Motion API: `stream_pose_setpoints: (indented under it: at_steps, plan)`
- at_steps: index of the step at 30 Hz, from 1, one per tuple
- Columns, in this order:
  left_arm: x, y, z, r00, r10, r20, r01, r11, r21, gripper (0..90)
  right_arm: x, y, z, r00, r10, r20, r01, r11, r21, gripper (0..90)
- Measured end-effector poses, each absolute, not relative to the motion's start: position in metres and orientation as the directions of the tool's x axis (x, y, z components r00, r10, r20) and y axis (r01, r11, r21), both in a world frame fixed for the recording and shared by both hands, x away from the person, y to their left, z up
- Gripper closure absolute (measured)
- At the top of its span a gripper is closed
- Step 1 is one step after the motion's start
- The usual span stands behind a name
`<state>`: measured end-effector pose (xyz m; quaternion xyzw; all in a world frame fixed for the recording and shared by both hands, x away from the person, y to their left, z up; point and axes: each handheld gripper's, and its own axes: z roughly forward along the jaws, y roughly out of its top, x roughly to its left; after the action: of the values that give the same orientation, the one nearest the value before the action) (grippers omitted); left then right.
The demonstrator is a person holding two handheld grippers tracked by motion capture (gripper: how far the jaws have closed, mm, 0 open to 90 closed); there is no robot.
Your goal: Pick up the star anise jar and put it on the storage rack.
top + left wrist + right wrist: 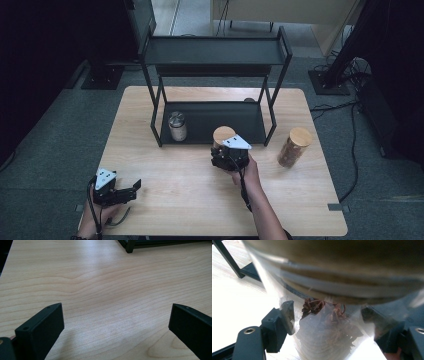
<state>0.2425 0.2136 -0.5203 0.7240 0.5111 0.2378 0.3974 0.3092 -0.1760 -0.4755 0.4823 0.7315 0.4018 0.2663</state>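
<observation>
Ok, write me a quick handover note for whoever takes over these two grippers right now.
Right gripper: jaws shut on the glass jar of star anise with a wooden lid, at the front edge of the black rack.
Left gripper: jaws open, nothing between them, over bare table.
Metal-lidded jar stands on the rack's lower shelf; second wooden-lidded jar stands on the table right of the rack.
Done: grasp. Left: probably shelving the jars.

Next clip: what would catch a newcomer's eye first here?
The right gripper stands at mid-table, clamped on a glass jar with a wooden lid, dark star-shaped spices inside, just in front of the black rack. A second wooden-lidded jar stands to the rack's right, and a metal-lidded one sits on its lower shelf. The left gripper rests open at the near left corner.
</observation>
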Motion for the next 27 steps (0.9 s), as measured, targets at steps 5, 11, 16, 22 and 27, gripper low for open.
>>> stream_pose_setpoints:
  at_steps: [5, 11, 16, 22, 27]
  plan:
    - [0.243, 0.213, -0.52, 0.365, 0.929, -0.062, 0.553, -0.163, 0.817, 0.4, 0.312, -0.175, -0.473, -0.39, 0.921, -0.001, 0.496, 0.211, 0.842, 25.0]
    - [0.243, 0.214, -0.52, 0.367, 0.928, -0.062, 0.554, -0.164, 0.816, 0.4, 0.315, -0.173, -0.47, -0.395, 0.919, 0.0, 0.494, 0.212, 0.843, 25.0]
    - [0.243, 0.213, -0.52, 0.366, 0.928, -0.061, 0.553, -0.165, 0.817, 0.4, 0.318, -0.172, -0.466, -0.397, 0.918, -0.001, 0.489, 0.212, 0.846, 25.1]
    - [0.243, 0.213, -0.52, 0.366, 0.928, -0.062, 0.553, -0.164, 0.817, 0.4, 0.321, -0.172, -0.461, -0.397, 0.918, 0.0, 0.487, 0.21, 0.847, 25.0]
    - [0.243, 0.213, -0.52, 0.366, 0.928, -0.062, 0.554, -0.164, 0.816, 0.4, 0.324, -0.172, -0.457, -0.4, 0.917, -0.003, 0.482, 0.213, 0.85, 25.0]
